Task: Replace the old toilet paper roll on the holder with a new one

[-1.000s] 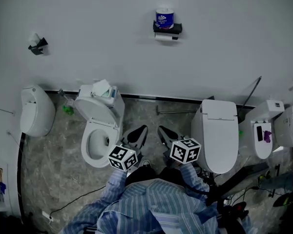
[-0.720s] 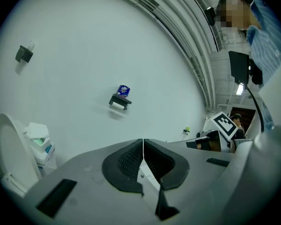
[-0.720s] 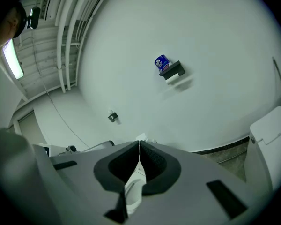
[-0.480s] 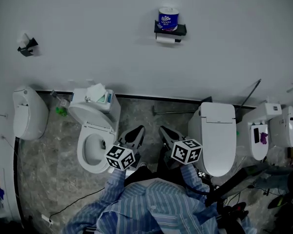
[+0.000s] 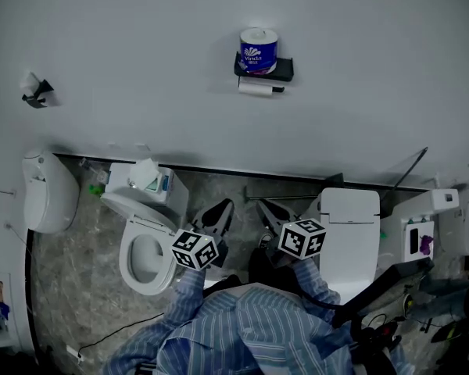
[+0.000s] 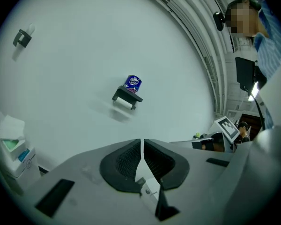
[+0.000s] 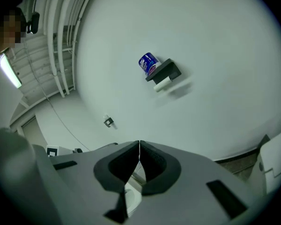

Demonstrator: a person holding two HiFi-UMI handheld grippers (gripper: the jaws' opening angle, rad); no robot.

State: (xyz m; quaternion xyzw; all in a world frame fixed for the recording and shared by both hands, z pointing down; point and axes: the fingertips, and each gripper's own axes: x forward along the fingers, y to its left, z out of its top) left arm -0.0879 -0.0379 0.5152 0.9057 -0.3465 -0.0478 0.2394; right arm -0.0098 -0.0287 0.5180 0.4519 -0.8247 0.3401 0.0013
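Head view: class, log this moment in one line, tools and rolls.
left tool: shut, empty | right tool: shut, empty | wrapped roll: upright on holder | old roll: under holder

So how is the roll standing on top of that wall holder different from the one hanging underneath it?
The top roll wears a blue printed wrapper; the lower roll is bare white. The top roll stands upright on the black holder, while the lower roll lies sideways under it. The top roll looks fat, the lower roll thin. Both are paper rolls kept at that one holder.
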